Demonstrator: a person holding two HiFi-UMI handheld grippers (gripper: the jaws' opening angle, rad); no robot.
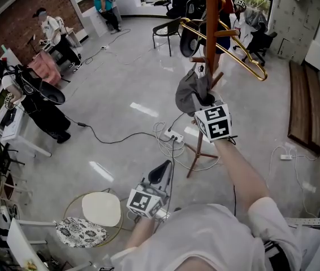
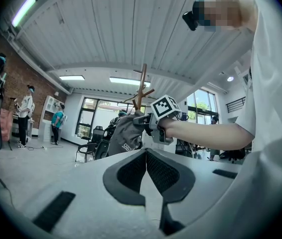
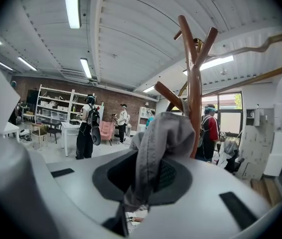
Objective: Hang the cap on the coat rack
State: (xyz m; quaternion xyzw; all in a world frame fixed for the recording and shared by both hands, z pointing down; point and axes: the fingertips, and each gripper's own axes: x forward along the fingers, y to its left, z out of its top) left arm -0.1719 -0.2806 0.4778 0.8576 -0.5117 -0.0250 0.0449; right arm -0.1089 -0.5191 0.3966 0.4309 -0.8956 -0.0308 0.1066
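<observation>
A grey cap (image 1: 191, 92) hangs from my right gripper (image 1: 204, 100), which is shut on its fabric right beside the brown wooden coat rack (image 1: 211, 33). In the right gripper view the cap (image 3: 156, 148) drapes over the closed jaws of the right gripper (image 3: 146, 176), just in front of the coat rack (image 3: 195, 83) and below one of its short pegs (image 3: 168, 96). My left gripper (image 1: 161, 173) is held low and apart from the rack. Its jaws meet with nothing between them, seen at the left gripper (image 2: 145, 152). From there the cap (image 2: 123, 136) shows beside the rack (image 2: 141, 88).
Gold hangers (image 1: 245, 58) hang on the rack's upper arms. A power strip with cables (image 1: 174, 135) lies on the floor by the rack's base. A round white stool (image 1: 100, 208) stands near my left side. A wooden bench (image 1: 304, 106) lines the right wall. People stand at the far left.
</observation>
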